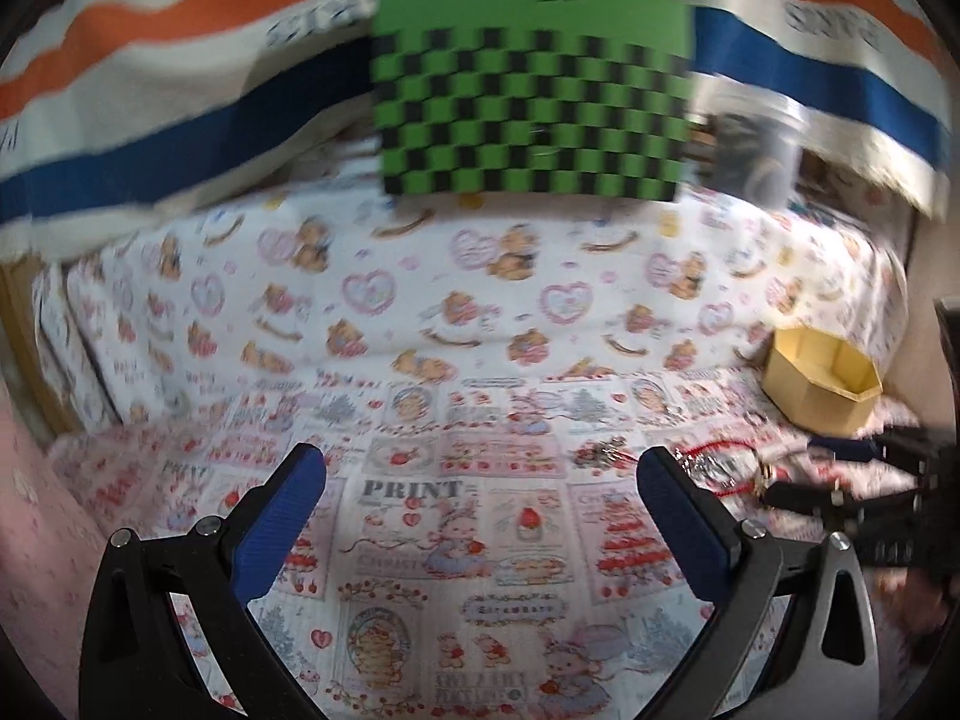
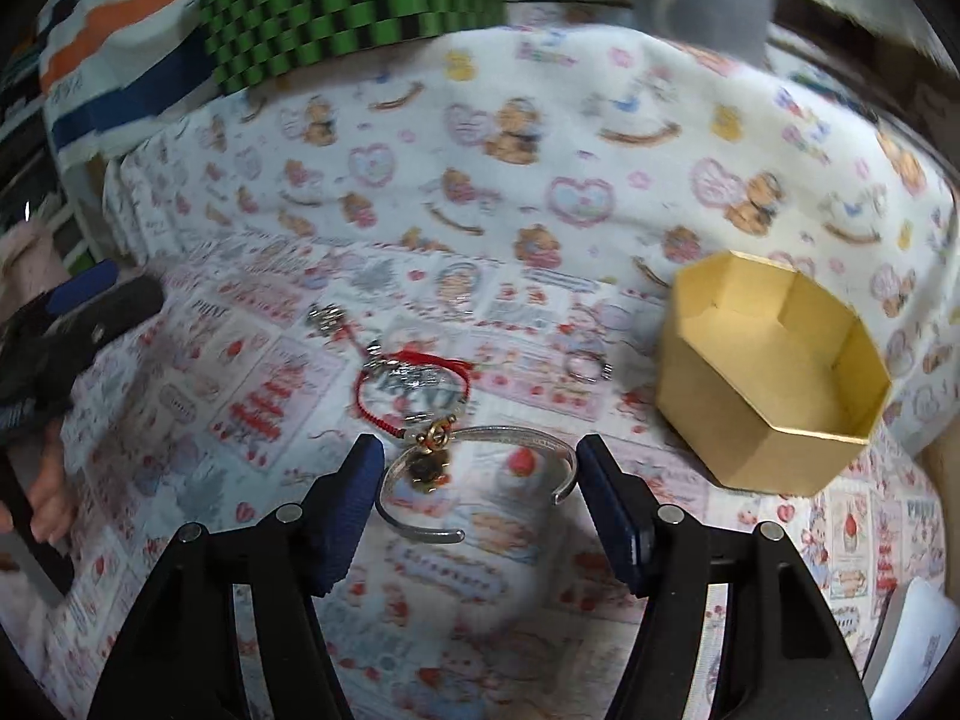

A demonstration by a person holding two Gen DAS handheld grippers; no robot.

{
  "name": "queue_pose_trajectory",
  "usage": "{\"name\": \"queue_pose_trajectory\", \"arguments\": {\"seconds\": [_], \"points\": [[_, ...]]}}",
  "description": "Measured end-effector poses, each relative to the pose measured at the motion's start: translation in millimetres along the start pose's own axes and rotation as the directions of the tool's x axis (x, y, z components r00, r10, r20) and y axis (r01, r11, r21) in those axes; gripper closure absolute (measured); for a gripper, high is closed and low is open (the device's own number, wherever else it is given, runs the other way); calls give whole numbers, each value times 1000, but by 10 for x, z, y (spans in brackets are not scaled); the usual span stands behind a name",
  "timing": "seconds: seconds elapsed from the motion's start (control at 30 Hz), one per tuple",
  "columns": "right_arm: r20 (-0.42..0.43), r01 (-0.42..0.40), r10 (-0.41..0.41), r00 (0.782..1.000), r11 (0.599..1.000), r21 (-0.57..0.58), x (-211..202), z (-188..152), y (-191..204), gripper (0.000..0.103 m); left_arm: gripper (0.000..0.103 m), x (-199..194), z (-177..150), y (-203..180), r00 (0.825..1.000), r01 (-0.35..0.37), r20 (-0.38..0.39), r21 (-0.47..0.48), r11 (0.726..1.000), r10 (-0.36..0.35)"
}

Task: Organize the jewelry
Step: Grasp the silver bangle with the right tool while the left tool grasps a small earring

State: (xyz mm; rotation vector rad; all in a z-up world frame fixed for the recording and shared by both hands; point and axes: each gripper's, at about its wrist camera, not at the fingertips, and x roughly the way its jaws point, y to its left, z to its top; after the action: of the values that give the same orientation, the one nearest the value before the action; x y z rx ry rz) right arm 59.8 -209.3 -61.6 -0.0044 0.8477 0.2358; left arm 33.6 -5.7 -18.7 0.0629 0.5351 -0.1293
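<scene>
While both grippers hover over the printed cloth [image 2: 252, 396], I see the largest prop at the far edge — a green-and-black checkered board [image 1: 531, 102] standing against striped fabric [image 1: 180, 120]. On the right sits an open octagonal gold box [image 2: 708, 396], nothing visible inside it.

My right gripper [image 2: 480, 468] has its jaws spread wide and grips nothing; an open silver bangle [image 2: 510, 438] lies on the cloth between the blue pads [image 2: 345, 498], its ends near each finger, though I cannot tell if it touches them. A small gold charm [image 2: 429, 468] lies inside the bangle's left curve. Just beyond is a red cord bracelet [image 2: 408, 381], and to the right, near the box, a small silver ring [image 2: 585, 366].

My left gripper [image 1: 480, 474] is also wide open and empty — only bare cloth lies between its fingers, with the jewelry off to its right.
</scene>
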Motion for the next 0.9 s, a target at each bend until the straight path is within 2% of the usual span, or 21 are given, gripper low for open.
{"name": "queue_pose_trajectory", "arguments": {"seconds": [0.1,0.2,0.23,0.3,0.4,0.5,0.6,0.67,0.7,0.73,0.77,0.83,0.9], "points": [[21,20,-20,1000,1000,13,-28,10,-115,35,0,-23,1,-153,1000,-26,12,69,997,25],[17,-65,63,998,991,119,-39,31,-310,35,0,27,22,-276,1000,-30,-5,101,994,31],[13,-97,96,995,982,164,-31,37,-388,35,0,53,37,-297,1000,-13,-19,90,996,14],[17,-107,106,994,974,200,-33,27,-461,35,0,149,111,-351,996,34,-82,50,998,-30],[24,-61,57,998,977,205,-70,16,-501,35,6,284,260,-451,983,89,-158,-36,995,-94],[8,-42,41,999,977,207,-68,21,-508,35,17,439,382,-629,967,130,-212,-59,990,-140],[0,-15,15,1000,980,201,-44,4,-503,35,32,598,388,-807,956,153,-246,-54,987,-161],[-10,6,-4,1000,981,196,-17,1,-502,35,48,690,327,-887,942,196,-269,-49,979,-202],[-20,18,-14,1000,981,193,6,-3,-501,35,54,746,279,-927,928,225,-293,-47,973,-228],[-43,37,-29,999,981,192,54,-14,-508,35,67,791,235,-963,918,237,-319,-37,971,-236],[-45,47,-39,998,981,187,73,-16,-497,35,72,824,190,-991,911,246,-334,-26,969,-241],[-44,65,-59,997,984,163,82,-15,-447,35,72,861,130,-1015,911,246,-338,-15,969,-237],[-46,85,-79,996,986,141,97,-31,-408,35,77,889,105,-1026,912,236,-341,-20,972,-229]]}}
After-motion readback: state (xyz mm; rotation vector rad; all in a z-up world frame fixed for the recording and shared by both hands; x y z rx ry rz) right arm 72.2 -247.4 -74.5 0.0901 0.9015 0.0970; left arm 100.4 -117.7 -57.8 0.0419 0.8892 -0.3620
